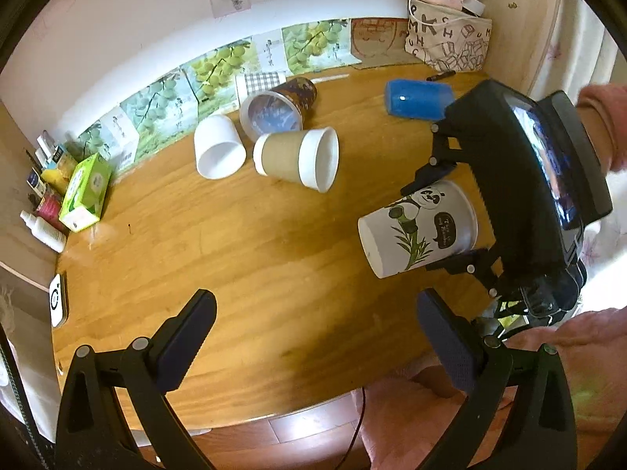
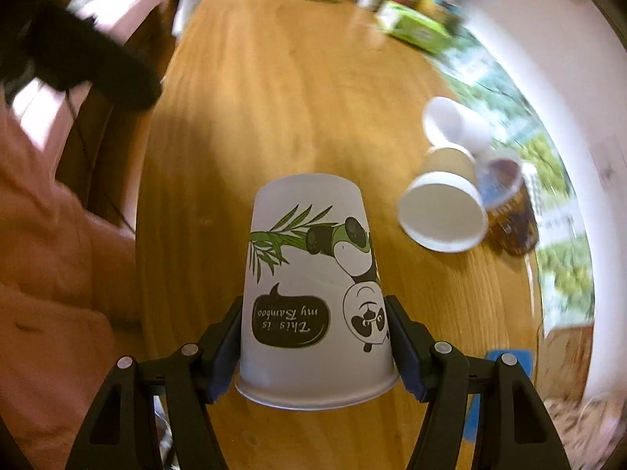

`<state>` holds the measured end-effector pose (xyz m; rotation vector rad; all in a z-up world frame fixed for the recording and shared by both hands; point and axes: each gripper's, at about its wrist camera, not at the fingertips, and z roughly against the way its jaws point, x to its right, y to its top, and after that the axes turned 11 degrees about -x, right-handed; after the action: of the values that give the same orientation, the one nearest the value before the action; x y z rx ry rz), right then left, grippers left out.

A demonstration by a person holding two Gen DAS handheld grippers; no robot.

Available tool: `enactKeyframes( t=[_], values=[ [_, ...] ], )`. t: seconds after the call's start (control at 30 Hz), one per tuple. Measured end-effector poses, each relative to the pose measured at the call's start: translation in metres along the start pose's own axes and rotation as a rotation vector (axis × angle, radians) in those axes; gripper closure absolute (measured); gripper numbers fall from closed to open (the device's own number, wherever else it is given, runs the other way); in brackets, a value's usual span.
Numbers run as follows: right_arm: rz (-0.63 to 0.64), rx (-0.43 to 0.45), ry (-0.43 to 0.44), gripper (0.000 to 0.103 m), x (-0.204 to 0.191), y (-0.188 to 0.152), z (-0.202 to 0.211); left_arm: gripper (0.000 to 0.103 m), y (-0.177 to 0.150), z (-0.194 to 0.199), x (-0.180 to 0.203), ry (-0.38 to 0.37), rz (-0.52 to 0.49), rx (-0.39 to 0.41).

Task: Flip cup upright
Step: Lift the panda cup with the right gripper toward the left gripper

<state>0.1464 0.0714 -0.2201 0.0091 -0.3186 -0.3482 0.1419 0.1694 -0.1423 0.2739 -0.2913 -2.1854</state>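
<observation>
A white paper cup with a panda print is clamped near its rim between the fingers of my right gripper. It is held above the wooden table, tilted on its side, with the closed base pointing away from the gripper. In the left wrist view the same panda cup hangs in the right gripper at the right. My left gripper is open and empty, low over the table's near edge.
Several cups lie on their sides at the back: a white cup, a brown-sleeved cup, a dark printed cup and a blue cup. A green box and small bottles sit at the left edge. A tote bag stands back right.
</observation>
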Motion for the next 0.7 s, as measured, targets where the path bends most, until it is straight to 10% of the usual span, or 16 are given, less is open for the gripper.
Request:
enactKeyframes(
  t=[0.27, 0.7],
  values=[
    [0.147, -0.026, 0.016, 0.034, -0.013, -0.001, -0.010, 0.002, -0.013, -0.009, 0.007, -0.044, -0.010, -0.008],
    [0.011, 0.032, 0.015, 0.023, -0.009, -0.020, -0.006, 0.002, 0.000, -0.021, 0.029, -0.025, -0.210, -0.016]
  ],
)
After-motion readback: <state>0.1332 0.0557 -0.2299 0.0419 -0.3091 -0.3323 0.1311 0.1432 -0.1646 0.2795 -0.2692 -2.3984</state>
